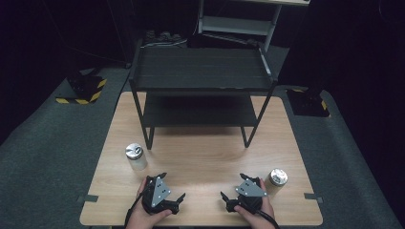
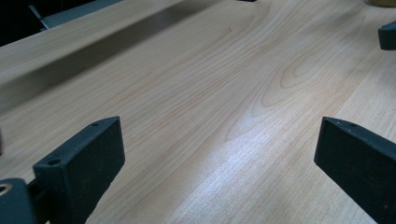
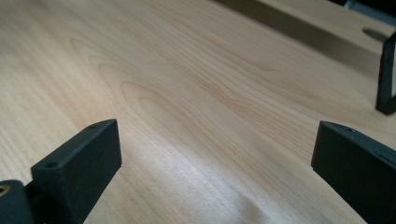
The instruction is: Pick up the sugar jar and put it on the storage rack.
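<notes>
Two hand-held grippers rest low on a wooden table at the bottom of the high view, and nothing has yet been picked up. The left gripper sits lower left of centre, its jaws spread wide around bare wood; the right gripper mirrors it lower right, jaws equally spread and empty. A clear jar with a silver lid stands above and just left of the left gripper; a gold-tinted jar stands just beside the right hand. Both jars sit on the tabletop, apparently untouched, while the black two-tier shelf at upper centre holds nothing. Judging by this, the work is at its start. The gripper views add the wood grain up close, while the high view gives jars and shelf together.
</notes>
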### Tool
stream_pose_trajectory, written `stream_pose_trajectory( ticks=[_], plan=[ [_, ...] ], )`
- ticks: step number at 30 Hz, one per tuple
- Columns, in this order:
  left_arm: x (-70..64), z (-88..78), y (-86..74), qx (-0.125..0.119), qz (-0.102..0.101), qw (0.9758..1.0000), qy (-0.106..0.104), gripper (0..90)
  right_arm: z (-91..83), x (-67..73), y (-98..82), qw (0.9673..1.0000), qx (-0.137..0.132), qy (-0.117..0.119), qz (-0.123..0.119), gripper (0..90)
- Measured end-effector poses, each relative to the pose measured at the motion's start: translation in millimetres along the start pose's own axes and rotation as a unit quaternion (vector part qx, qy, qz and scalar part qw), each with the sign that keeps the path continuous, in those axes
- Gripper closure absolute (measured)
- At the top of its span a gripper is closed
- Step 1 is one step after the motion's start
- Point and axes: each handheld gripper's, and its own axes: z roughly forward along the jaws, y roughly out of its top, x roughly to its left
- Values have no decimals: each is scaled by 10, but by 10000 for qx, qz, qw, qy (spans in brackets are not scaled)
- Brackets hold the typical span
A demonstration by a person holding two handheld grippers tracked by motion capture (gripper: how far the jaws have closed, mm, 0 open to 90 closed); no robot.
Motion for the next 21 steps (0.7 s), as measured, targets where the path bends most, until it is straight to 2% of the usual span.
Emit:
stream_pose_trajectory(
  ticks=[2, 3, 4, 5, 8, 10, 11, 14, 18, 21],
  plan=[
    [-4, -5, -8, -19, -51, 10000, 37, 16, -7, -57, -26, 9991, -63, -38, 418, 12],
    [-4, -5, -8, -19, -51, 10000, 37, 16, -7, -57, -26, 9991, -63, -38, 418, 12],
    [-21, -8, -17, -44, -48, 9999, 79, 16, -9, -140, -53, 9968, -115, 32, 789, 11],
    [-29, -12, -20, -47, -22, 10000, 82, 15, -11, -170, -62, 9959, -124, 73, 888, 9],
    [-26, -12, -19, -45, 49, 10000, 38, 13, -7, -231, -42, 9957, -27, 219, 904, 9],
    [-22, -12, -11, -21, 62, 10000, 24, 13, -2, -228, -33, 9960, -4, 226, 867, 8],
    [-19, -14, -13, -24, 16, 10000, 37, 13, 1, -164, -12, 9975, 25, 114, 696, 9],
    [-5, -14, -16, -28, -60, 10000, 40, 13, -8, -122, -12, 9986, 13, 143, 514, 7],
    [10, -17, -20, -34, -138, 9999, 36, 13, -11, -122, -14, 9986, 9, 163, 497, 8],
    [22, -21, -24, -39, -184, 9998, 33, 13, -12, -135, -18, 9982, 3, 157, 578, 7]
  ],
)
